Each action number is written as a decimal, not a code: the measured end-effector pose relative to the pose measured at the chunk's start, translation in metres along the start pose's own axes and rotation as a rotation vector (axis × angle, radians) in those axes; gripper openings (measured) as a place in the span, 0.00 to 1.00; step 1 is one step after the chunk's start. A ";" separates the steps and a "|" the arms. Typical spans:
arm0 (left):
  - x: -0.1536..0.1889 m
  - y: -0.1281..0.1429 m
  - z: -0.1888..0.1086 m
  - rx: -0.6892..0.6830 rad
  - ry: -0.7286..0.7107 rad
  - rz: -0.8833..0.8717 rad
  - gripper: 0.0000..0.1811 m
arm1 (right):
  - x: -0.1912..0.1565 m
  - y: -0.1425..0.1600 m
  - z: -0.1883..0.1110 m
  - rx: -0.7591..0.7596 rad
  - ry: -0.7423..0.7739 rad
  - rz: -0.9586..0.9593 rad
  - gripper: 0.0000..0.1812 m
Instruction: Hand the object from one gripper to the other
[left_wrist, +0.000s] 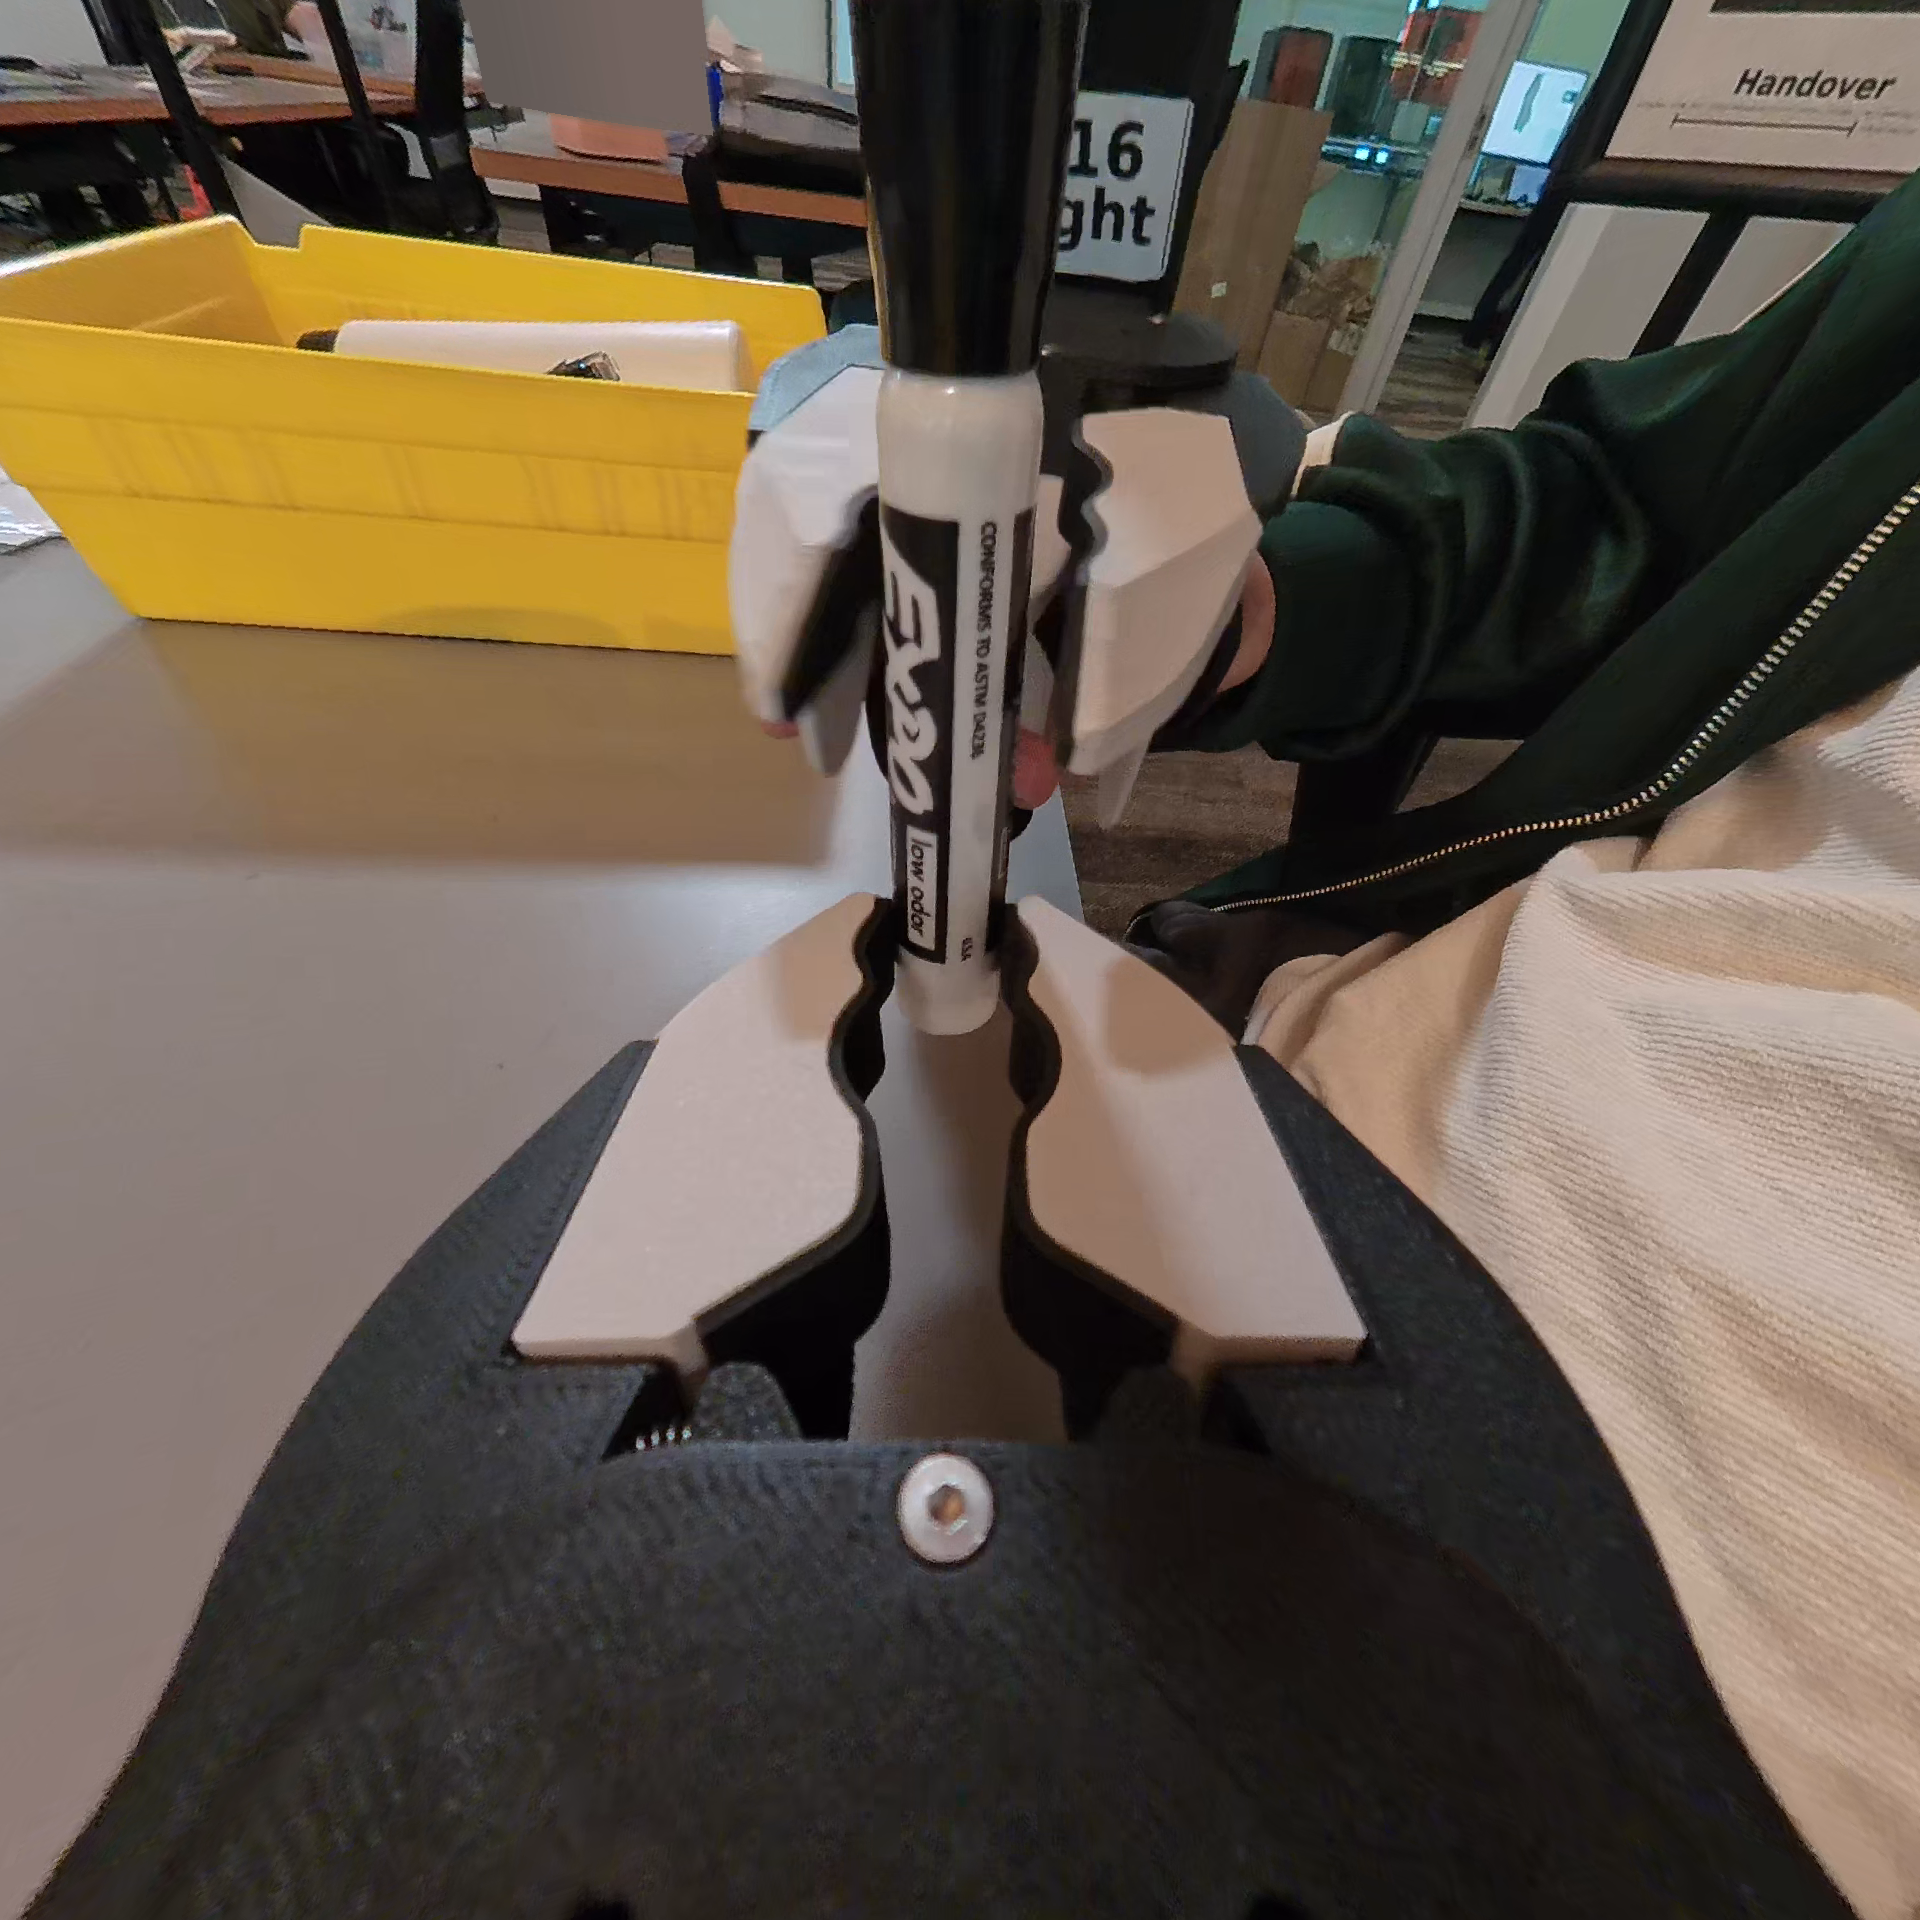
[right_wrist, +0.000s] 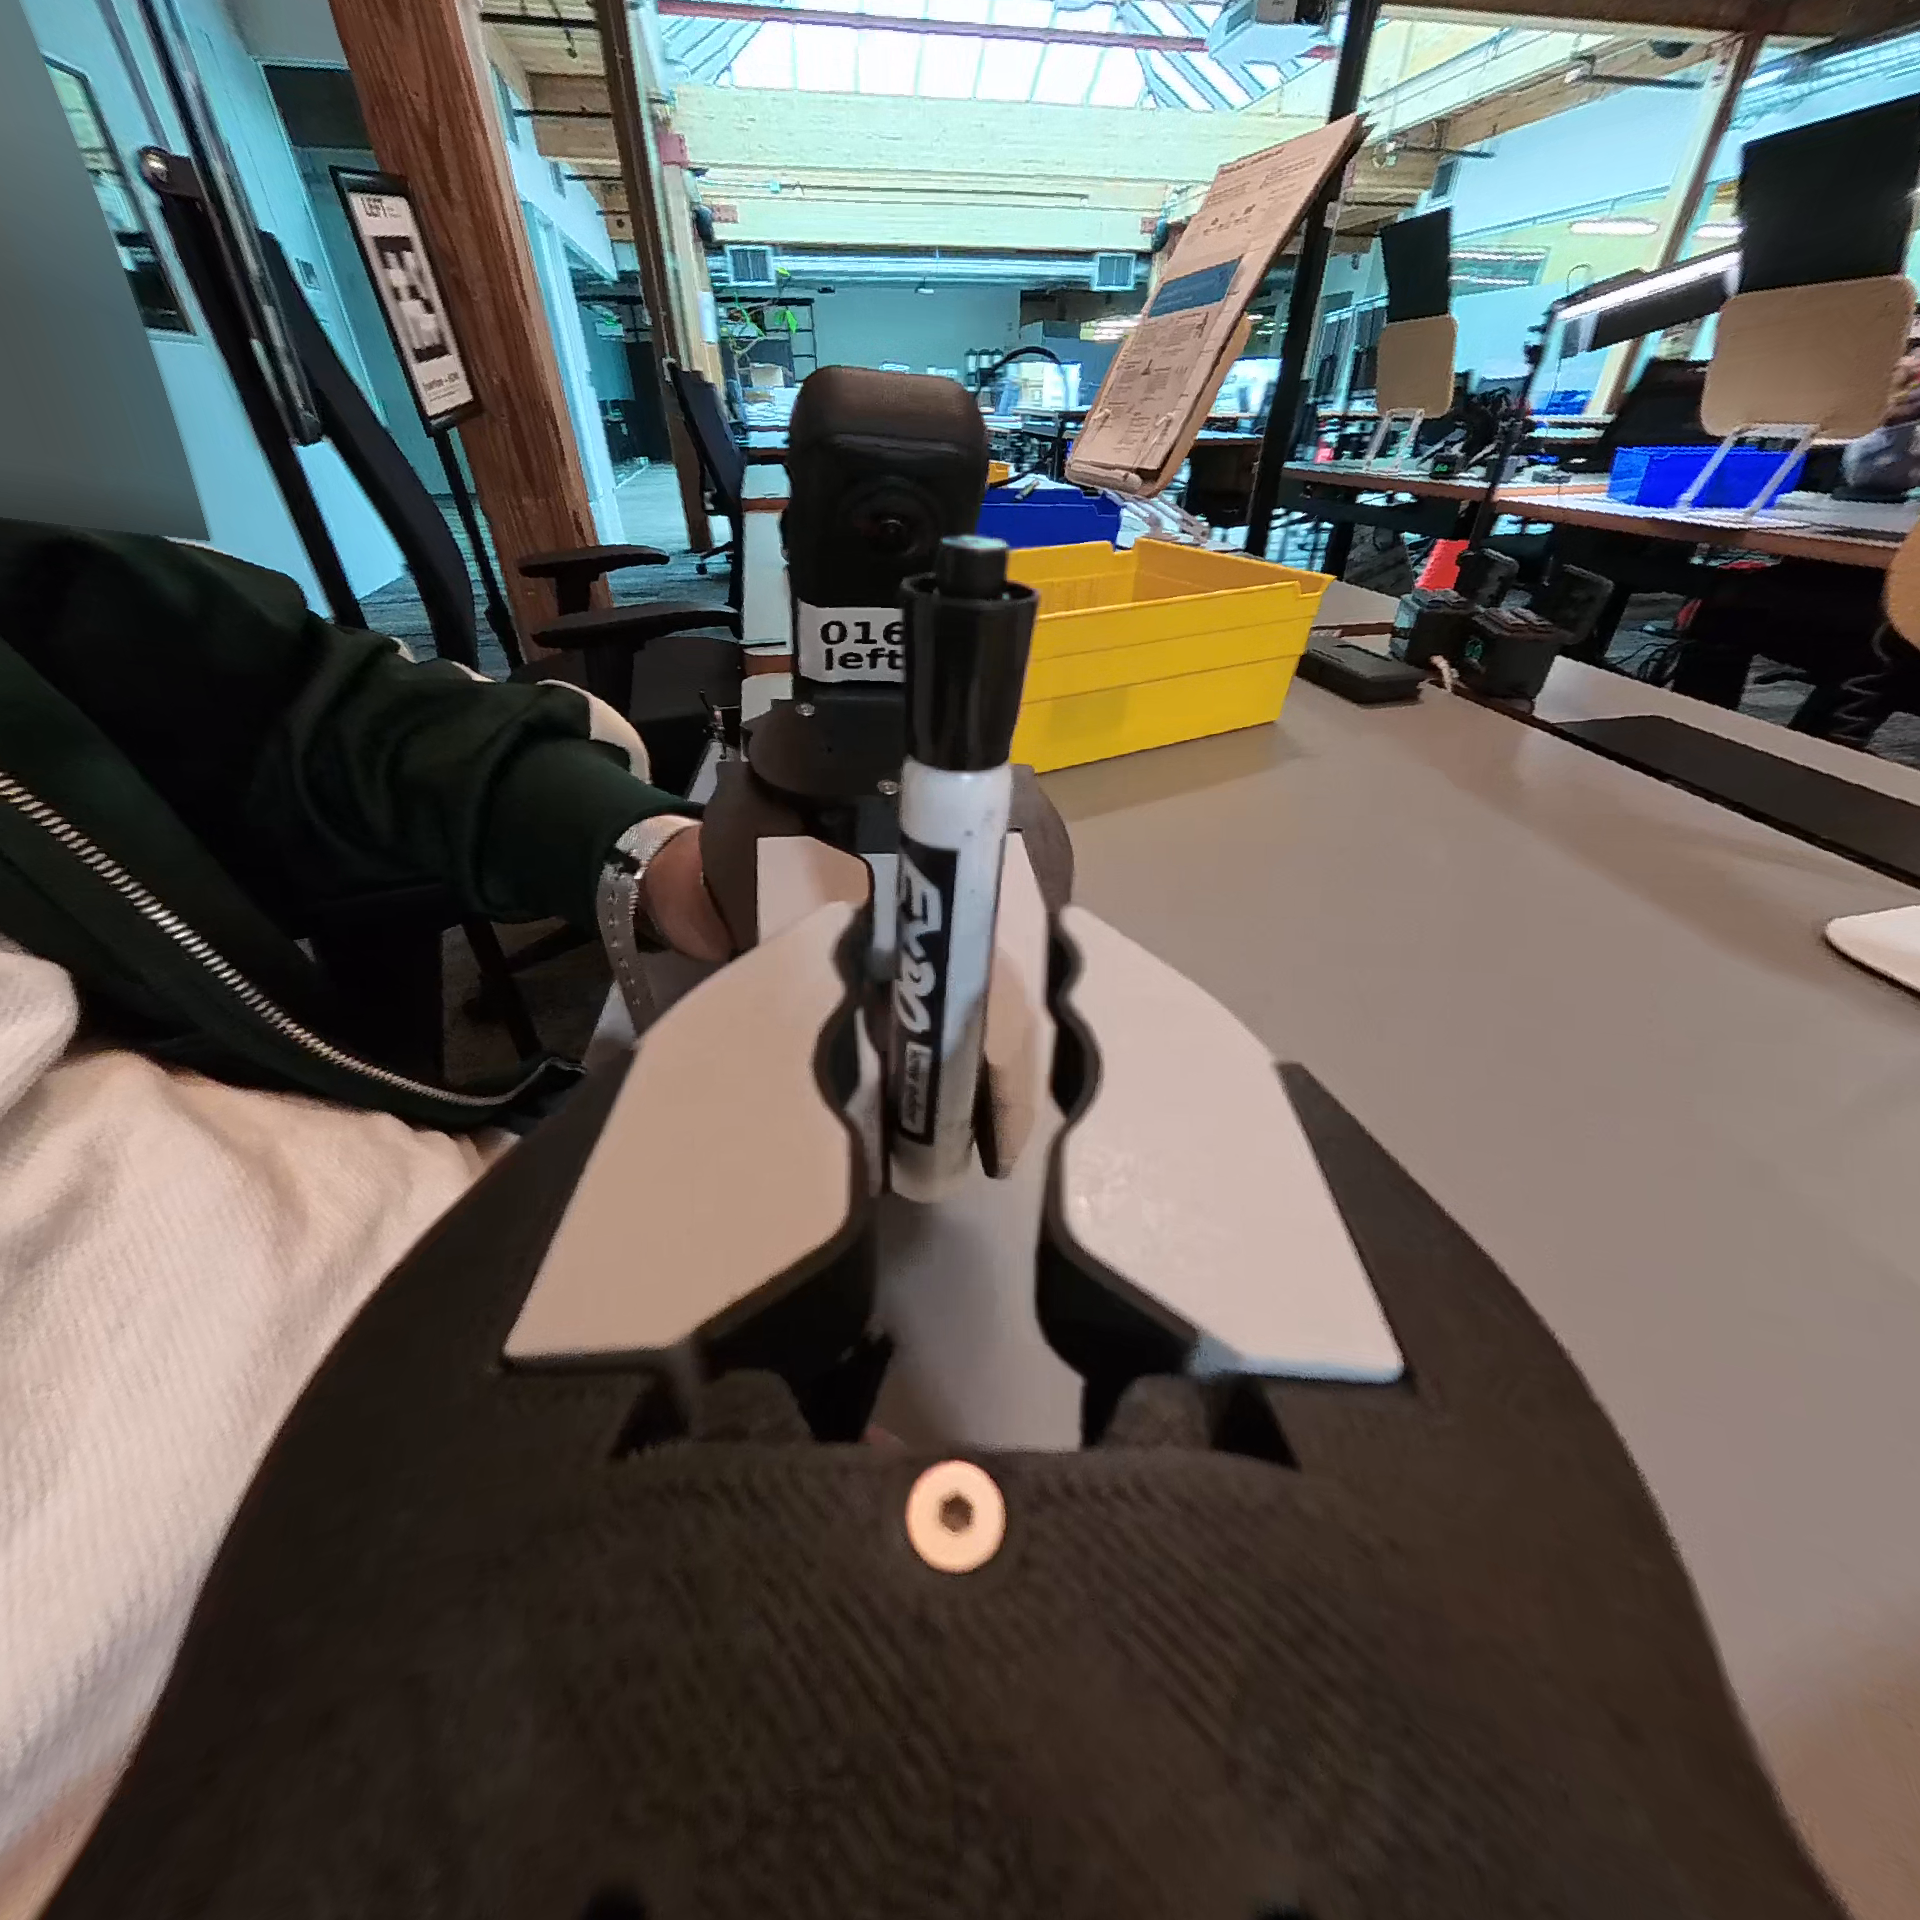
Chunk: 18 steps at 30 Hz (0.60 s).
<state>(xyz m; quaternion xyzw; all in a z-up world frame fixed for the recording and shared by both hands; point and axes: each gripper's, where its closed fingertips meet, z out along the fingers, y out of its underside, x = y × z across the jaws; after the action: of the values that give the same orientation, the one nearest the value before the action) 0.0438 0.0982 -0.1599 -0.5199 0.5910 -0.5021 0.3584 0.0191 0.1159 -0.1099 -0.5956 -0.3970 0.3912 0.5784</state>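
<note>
Left gripper (left_wrist: 948, 961) clamped on the lower end of the upright marker (left_wrist: 951, 665), above the table (left_wrist: 364, 987). Right gripper (right_wrist: 961, 1023) parted around the barrel, not gripping. Best closed squarely on the barrel, clear of the left fingertips (left_wrist: 1039, 956), then checked for hold before any release. Yellow bin (left_wrist: 395, 499) well apart.

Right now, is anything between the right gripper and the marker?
Nothing visible. The marker, held upright by the left gripper, stands between the open fingers of the right gripper, with a small gap on one side.
</note>
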 end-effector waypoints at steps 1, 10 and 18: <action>0.000 -0.001 0.000 0.005 -0.002 -0.001 0.11 | 0.004 0.000 0.001 0.002 0.033 -0.010 0.26; -0.003 -0.004 -0.003 0.026 -0.018 -0.004 0.11 | 0.031 -0.010 -0.008 0.071 0.209 -0.022 0.57; 0.002 0.000 0.001 0.001 0.003 0.010 0.11 | 0.002 -0.029 -0.014 0.170 -0.014 0.066 0.25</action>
<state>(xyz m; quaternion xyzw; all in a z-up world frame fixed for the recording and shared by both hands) 0.0448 0.0962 -0.1598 -0.5157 0.5939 -0.5015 0.3603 0.0319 0.1125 -0.0803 -0.5542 -0.3466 0.4466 0.6109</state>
